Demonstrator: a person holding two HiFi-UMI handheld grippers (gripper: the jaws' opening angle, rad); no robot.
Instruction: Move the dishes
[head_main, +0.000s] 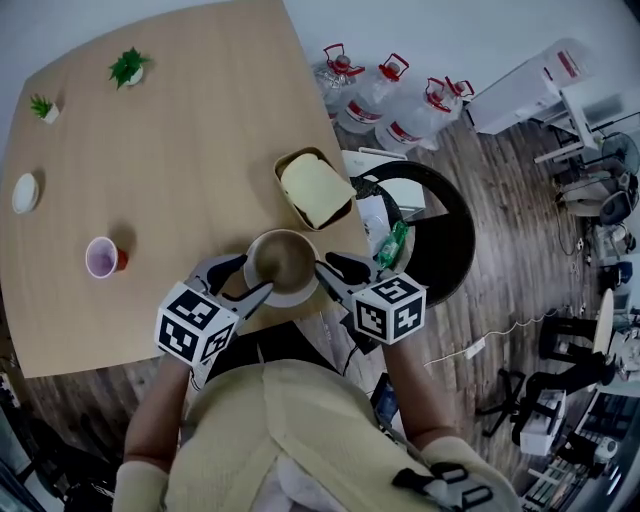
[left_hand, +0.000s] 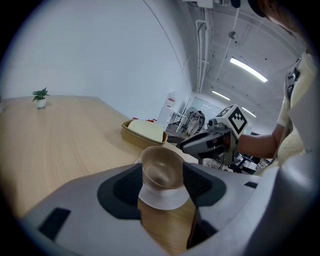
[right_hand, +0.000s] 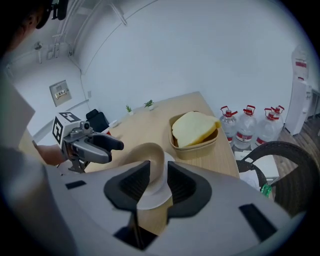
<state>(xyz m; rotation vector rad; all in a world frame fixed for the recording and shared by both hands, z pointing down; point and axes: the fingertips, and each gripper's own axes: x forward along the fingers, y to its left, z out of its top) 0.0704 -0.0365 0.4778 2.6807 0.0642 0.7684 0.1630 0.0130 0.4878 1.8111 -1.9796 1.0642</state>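
A tan, deep round bowl (head_main: 283, 260) sits on a white saucer (head_main: 290, 298) at the near edge of the pale wooden table (head_main: 180, 150), right in front of the person. The two tongs flank it.

The left gripper (head_main: 256, 273) comes in from the bowl's left with its jaws spread wide. In the left gripper view the bowl stands framed between them, with nothing clamped. The right gripper (head_main: 326, 266) comes from the opposite side with its jaws partly apart. In the right gripper view the bowl's rim stands in the gap between them – not gripped, as far as shows.

Just beyond the bowl lies an oval tan tray (head_main: 282, 172) holding a pale yellow slab. Farther left on the table are a pink cup (head_main: 102, 257), a small white dish (head_main: 25, 192) and two small potted plants (head_main: 128, 68). Off the table's far corner, clear water jugs with red caps (head_main: 380, 95) stand on the floor.
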